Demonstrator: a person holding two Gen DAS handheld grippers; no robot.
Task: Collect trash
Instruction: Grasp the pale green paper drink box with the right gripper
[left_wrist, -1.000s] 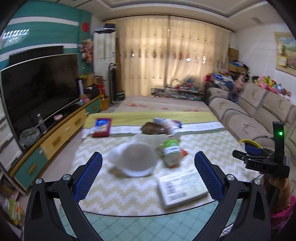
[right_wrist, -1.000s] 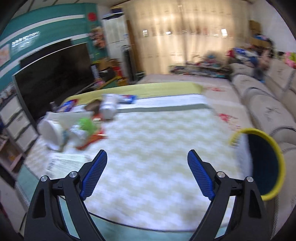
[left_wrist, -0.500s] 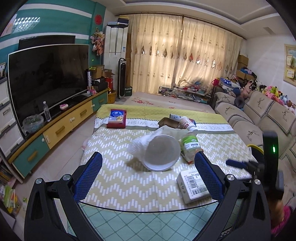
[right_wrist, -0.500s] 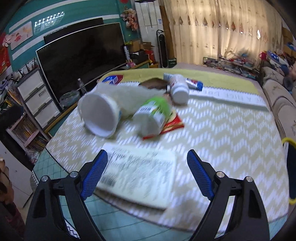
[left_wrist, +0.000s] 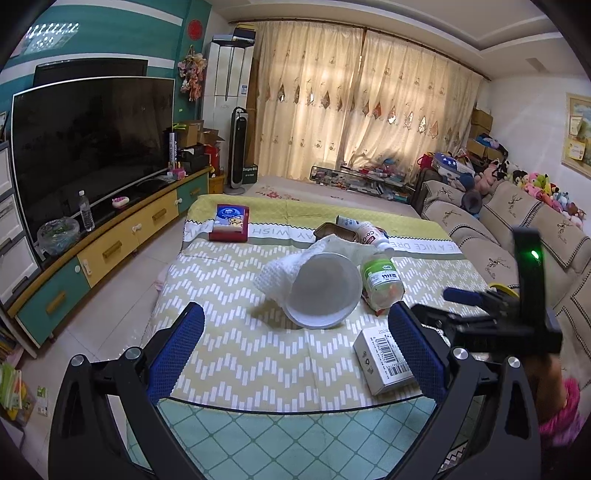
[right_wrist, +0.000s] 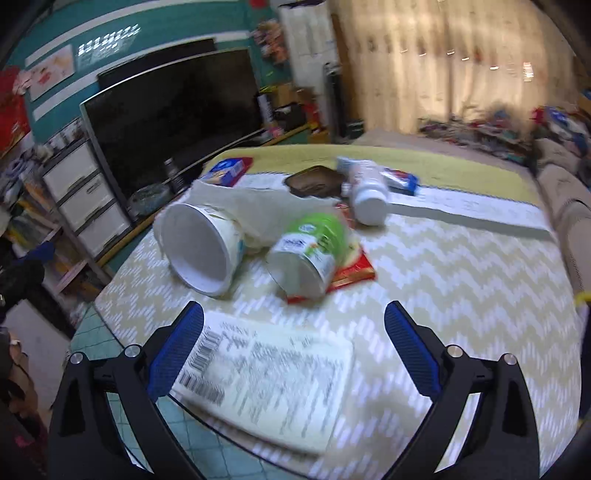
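Note:
Trash lies on a table with a zigzag cloth (left_wrist: 236, 350). A white paper cup (left_wrist: 323, 295) lies on its side in a white wrapper. A green-labelled bottle (left_wrist: 380, 282) lies beside it on a red packet (right_wrist: 354, 271). A flat white box with a barcode (right_wrist: 266, 380) lies near the front edge, between the open fingers of my right gripper (right_wrist: 293, 347). A white bottle (right_wrist: 365, 192) and a dark tin (right_wrist: 314, 181) lie farther back. My left gripper (left_wrist: 295, 347) is open and empty, back from the table edge. The right gripper also shows in the left wrist view (left_wrist: 480, 314).
A red and blue box (left_wrist: 229, 223) sits at the table's far left. A TV (left_wrist: 88, 144) on a low cabinet stands to the left. A sofa (left_wrist: 517, 236) runs along the right. A yellow-rimmed bin edge (right_wrist: 581, 295) shows at the far right.
My right gripper has swung left from the bin toward the trash and closed in on the white box. My left gripper has pulled back and risen, widening its view of the table.

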